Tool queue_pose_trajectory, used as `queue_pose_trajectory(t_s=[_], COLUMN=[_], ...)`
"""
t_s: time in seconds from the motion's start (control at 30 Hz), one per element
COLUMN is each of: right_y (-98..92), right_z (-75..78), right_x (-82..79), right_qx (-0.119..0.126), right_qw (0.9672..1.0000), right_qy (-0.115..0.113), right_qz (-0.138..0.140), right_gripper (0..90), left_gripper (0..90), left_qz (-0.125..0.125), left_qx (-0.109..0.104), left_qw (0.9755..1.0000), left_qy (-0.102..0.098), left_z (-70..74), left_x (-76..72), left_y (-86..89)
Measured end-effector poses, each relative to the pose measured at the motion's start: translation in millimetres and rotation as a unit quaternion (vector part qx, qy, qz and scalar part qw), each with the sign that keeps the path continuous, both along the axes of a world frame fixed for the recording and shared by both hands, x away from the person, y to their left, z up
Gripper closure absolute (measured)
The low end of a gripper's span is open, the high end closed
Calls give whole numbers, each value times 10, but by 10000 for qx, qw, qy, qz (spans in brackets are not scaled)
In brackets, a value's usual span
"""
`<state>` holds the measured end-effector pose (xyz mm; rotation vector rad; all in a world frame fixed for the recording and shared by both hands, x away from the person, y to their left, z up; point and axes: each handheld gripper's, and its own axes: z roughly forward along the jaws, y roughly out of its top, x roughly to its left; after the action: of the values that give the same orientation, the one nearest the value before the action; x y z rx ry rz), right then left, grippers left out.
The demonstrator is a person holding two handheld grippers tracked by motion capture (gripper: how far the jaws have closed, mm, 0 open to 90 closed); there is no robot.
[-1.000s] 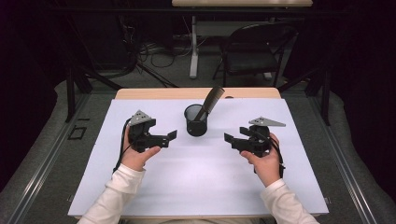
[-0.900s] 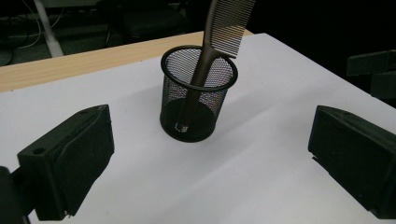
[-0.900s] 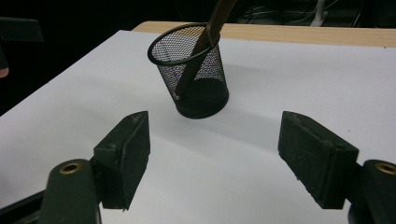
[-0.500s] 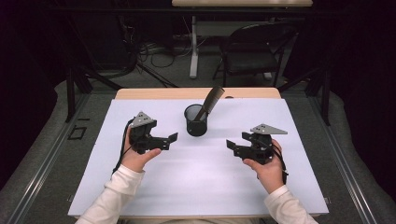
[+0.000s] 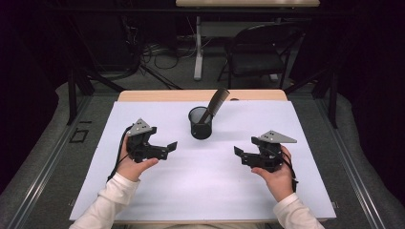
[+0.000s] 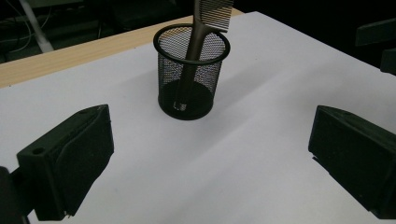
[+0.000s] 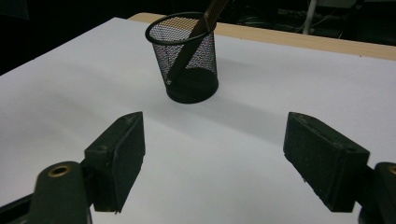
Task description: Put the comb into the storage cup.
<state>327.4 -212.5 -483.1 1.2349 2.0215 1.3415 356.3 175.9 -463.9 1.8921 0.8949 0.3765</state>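
A black mesh cup (image 5: 200, 123) stands upright near the back middle of the white sheet (image 5: 210, 191). A brown comb (image 5: 217, 100) leans in it, teeth end up. My left gripper (image 5: 169, 148) hovers to the cup's left, pointing right, jaws open and empty. My right gripper (image 5: 239, 156) is to the cup's right and nearer me, pointing left; its jaws have just opened a little wider, with nothing between them. In the left gripper view the cup (image 6: 191, 79) and comb (image 6: 212, 14) sit ahead of the open gripper (image 6: 210, 158). The right gripper view shows the cup (image 7: 189, 60), the comb (image 7: 210, 16) and the open gripper (image 7: 215, 158).
The sheet covers a wooden table whose far edge (image 5: 157, 95) shows behind the cup. A dark chair (image 5: 258, 52) and cables on the floor lie beyond the table. Metal rails run along both sides.
My right gripper has drifted slightly toward the near edge and right. The left gripper, cup and comb have stayed in place.
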Motion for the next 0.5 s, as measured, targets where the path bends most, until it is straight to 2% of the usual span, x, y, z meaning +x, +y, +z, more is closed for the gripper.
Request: queue_pose_trajectory(t_s=[0.23, 0.5], right_y=[-8, -42], right_z=[-43, -91], right_x=[-41, -98], right_qx=[-64, -114], right_qw=[10000, 9999], right_qy=[20, 91], right_qz=[12, -16], right_gripper=[211, 211], left_gripper=[5, 5], left_qz=[-15, 11], left_qx=[-65, -1], left_qw=[9999, 9998], left_qy=[-102, -182], left_z=[-35, -124], left_x=[-79, -195], left_y=[101, 231])
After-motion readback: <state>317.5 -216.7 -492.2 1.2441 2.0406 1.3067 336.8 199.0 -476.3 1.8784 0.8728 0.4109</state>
